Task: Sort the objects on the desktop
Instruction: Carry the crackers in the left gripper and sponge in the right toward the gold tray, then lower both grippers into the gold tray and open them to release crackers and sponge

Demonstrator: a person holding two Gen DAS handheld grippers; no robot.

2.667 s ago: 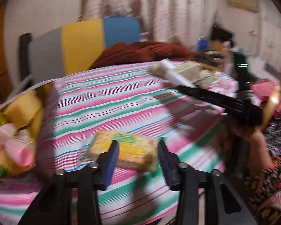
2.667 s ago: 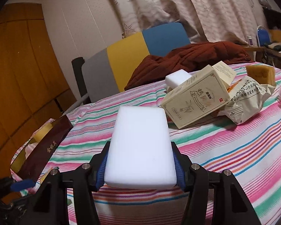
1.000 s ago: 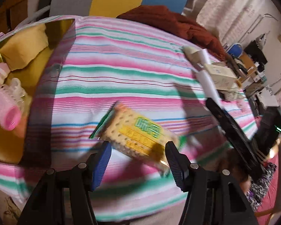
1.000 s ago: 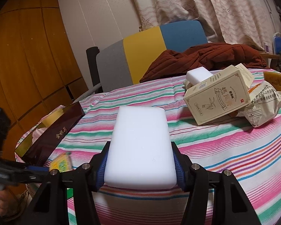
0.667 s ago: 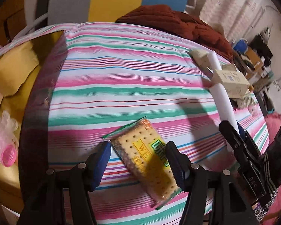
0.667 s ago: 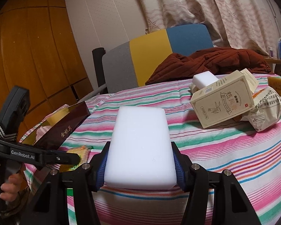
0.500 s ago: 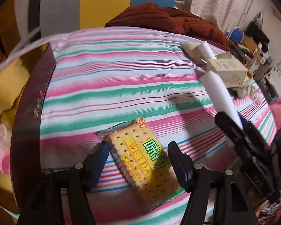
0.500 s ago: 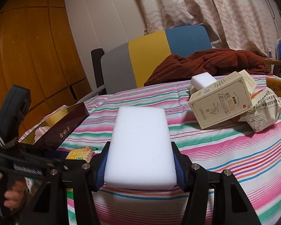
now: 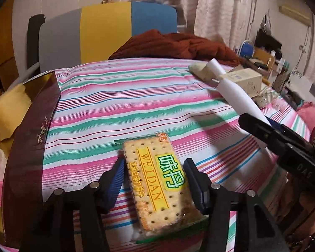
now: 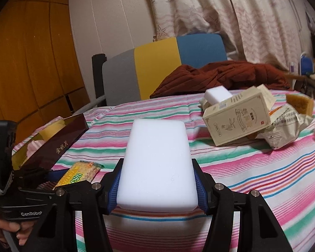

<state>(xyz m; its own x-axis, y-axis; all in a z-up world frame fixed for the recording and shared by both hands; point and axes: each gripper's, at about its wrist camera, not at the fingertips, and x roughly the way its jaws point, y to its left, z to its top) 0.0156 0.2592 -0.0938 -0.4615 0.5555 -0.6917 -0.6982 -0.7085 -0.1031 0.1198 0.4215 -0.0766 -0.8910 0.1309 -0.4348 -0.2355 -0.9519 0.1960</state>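
Note:
A cracker packet with yellow and green print lies lengthwise on the striped tablecloth. My left gripper stands open astride it, one blue pad on each long side. The right wrist view shows the same packet at lower left, beside the left gripper and the hand holding it. My right gripper is shut on a white sponge block, held above the table. From the left wrist view, that sponge block juts out of the right gripper at the right.
A dark maroon box with a gold lining holds yellow and pink items at the table's left edge. Far right lie a beige carton, a second white sponge, a crinkled wrapper and a yellow sponge. A rust-coloured garment and a chair are behind.
My left gripper has opened wider, swung round and lined up with the cracker packet, which now sits straight between its fingers. The right gripper still holds the white sponge.

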